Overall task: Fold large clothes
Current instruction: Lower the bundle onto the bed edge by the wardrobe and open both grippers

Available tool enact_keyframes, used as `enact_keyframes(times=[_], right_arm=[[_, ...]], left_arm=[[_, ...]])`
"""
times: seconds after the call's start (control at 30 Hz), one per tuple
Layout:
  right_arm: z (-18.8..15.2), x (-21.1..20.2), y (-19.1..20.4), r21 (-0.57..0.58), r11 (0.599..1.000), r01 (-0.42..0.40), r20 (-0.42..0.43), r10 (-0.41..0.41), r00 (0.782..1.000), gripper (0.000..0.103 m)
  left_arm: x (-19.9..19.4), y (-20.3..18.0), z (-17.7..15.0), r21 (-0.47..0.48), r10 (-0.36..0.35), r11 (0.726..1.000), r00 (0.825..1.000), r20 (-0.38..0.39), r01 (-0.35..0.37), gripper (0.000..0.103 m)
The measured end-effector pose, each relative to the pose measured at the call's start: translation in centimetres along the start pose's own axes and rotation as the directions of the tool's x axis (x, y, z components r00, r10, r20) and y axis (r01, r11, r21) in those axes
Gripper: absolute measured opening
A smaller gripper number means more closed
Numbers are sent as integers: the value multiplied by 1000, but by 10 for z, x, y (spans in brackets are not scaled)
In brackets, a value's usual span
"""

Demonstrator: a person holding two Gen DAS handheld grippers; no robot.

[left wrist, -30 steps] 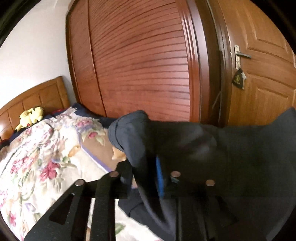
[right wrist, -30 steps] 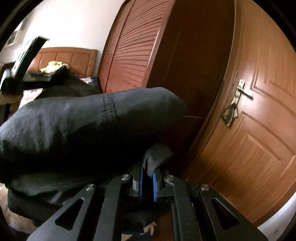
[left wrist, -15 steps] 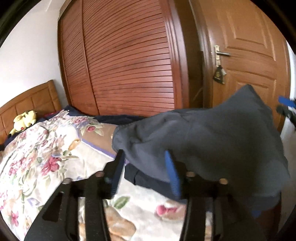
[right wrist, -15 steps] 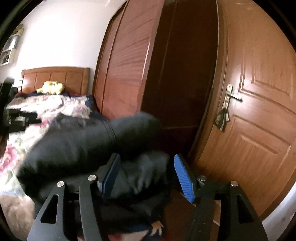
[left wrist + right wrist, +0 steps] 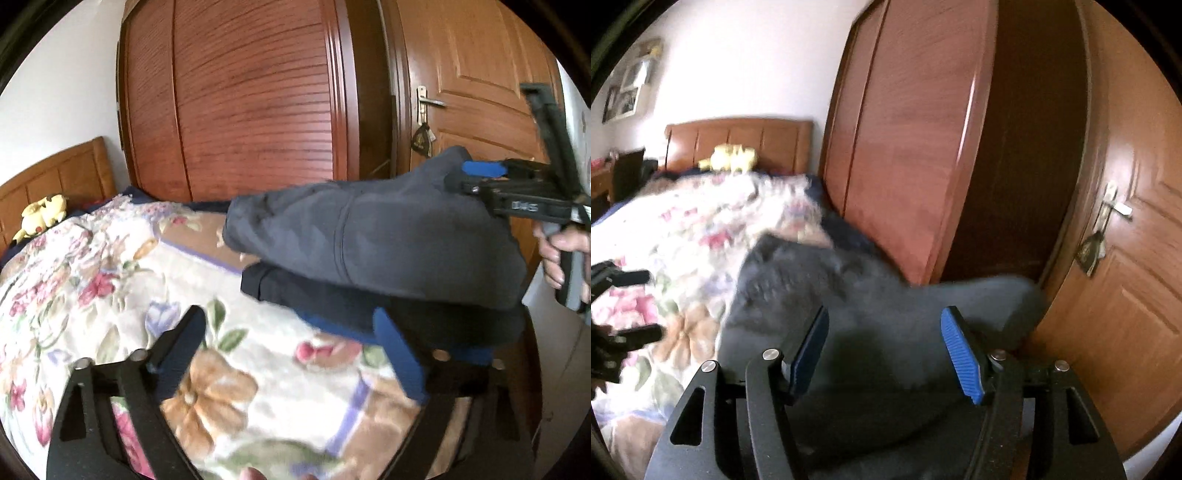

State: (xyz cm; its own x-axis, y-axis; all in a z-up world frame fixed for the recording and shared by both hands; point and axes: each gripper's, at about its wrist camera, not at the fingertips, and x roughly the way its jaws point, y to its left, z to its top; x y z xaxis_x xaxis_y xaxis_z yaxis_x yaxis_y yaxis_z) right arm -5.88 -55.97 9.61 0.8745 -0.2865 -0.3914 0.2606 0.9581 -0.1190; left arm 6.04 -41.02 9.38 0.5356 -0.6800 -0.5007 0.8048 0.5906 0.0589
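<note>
Dark garment (image 5: 369, 236) is seen bunched on floral blanket (image 5: 110, 280) at bed edge, nr wardrobe (image 5: 240, 103). Left tongs (image 5: 291, 347) are opening, nothing gripped. Right tongs (image 5: 882, 350) are held apart; garment btwn pads, unpressed.

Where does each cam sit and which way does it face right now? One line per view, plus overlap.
Left wrist: on the left gripper, jaws opening with nothing between them, aimed across the floral bedspread at the dark garment and wardrobe; right gripper and a hand show at right.
Right wrist: on the right gripper, open over the garment, facing the headboard and door; left gripper at left edge.
Shared: garment, bedspread, wardrobe, door, yellow plush toy.
</note>
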Motion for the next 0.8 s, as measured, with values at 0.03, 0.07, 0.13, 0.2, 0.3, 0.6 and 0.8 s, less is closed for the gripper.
enact_keyframes(times=[0.03,0.07,0.13,0.2,0.3,0.6,0.8], right_arm=[[0,2,-2,-1,1000,4,-17,-4,1000,65],[-2,2,-5,-3,1000,17,-20,-17,1000,65],[0,4,-16,11,1000,22,-22,-22,1000,65],[-5,2,-26,35,999,16,-38,-15,999,65],[-12,9,-28,62,998,-5,-91,11,996,65],[10,0,-24,79,994,75,-112,-65,992,65],[9,-34,0,81,993,89,-49,-86,995,65]], left_arm=[[-6,1,-4,10,13,1000,1000,0,-13,97],[-10,2,-7,17,24,1000,1000,-6,-23,97],[-22,6,-12,14,34,999,999,-3,-34,98],[-32,11,-15,-2,42,999,999,1,-42,98],[-50,17,-21,-19,59,998,998,12,-58,98],[-108,33,-43,-60,111,992,993,32,-109,98],[-145,39,-57,-78,141,987,989,48,-137,98]])
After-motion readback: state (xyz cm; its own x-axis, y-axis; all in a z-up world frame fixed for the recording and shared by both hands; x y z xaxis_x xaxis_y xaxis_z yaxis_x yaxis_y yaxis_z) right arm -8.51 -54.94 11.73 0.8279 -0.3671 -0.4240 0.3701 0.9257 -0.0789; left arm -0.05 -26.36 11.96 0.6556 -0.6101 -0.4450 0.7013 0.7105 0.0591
